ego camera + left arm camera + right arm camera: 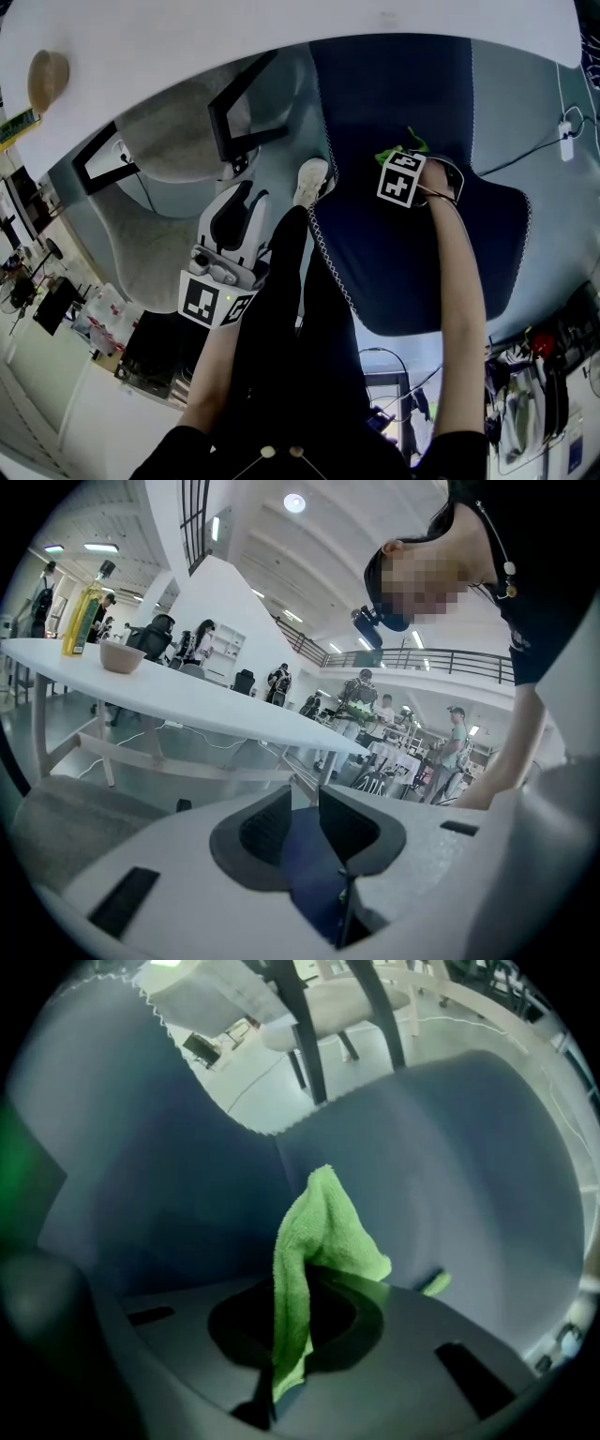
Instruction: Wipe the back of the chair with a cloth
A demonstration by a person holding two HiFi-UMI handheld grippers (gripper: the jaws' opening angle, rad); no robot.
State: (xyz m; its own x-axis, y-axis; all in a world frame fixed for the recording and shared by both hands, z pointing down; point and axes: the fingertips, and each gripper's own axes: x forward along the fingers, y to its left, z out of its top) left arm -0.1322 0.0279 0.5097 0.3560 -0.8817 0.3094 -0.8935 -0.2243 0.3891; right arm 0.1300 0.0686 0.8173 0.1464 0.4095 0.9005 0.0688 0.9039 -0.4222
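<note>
The right gripper [291, 1335] is clamped on a bright green cloth [314, 1241]; the cloth rises out from between the jaws in a folded peak, with a small corner poking out toward four o'clock. The peak lies against the dark blue chair [450, 1147], right by the crease where two of its padded surfaces meet, though I cannot tell how firmly it presses. From above, that right gripper [412, 155] sits at about one o'clock from the middle of the view, pointing steeply down into the chair [394, 94], and only a scrap of the cloth [405, 147] shows past its marker cube. A bare forearm runs back from it toward six o'clock. The chair's edge, trimmed with white zigzag stitching, runs down its nine o'clock side, and a white shoe [311, 180] rests just beside that edge. The left gripper [234, 202] hangs at about eight o'clock, well apart from the cloth, beside a leg in black trousers [291, 309]. Its jaws stand apart with nothing pressed between them; in its own view the left gripper [300, 832] shows only a strip of the blue chair beyond the gap. Farther out, a grey chair [178, 141] is tucked under a long white table [281, 28] at eleven o'clock. On the table [206, 700] stand a small bowl [122, 656] and a bottle of yellow liquid [82, 611] just beside it, and the bowl [47, 80] sits at ten o'clock from above.
</note>
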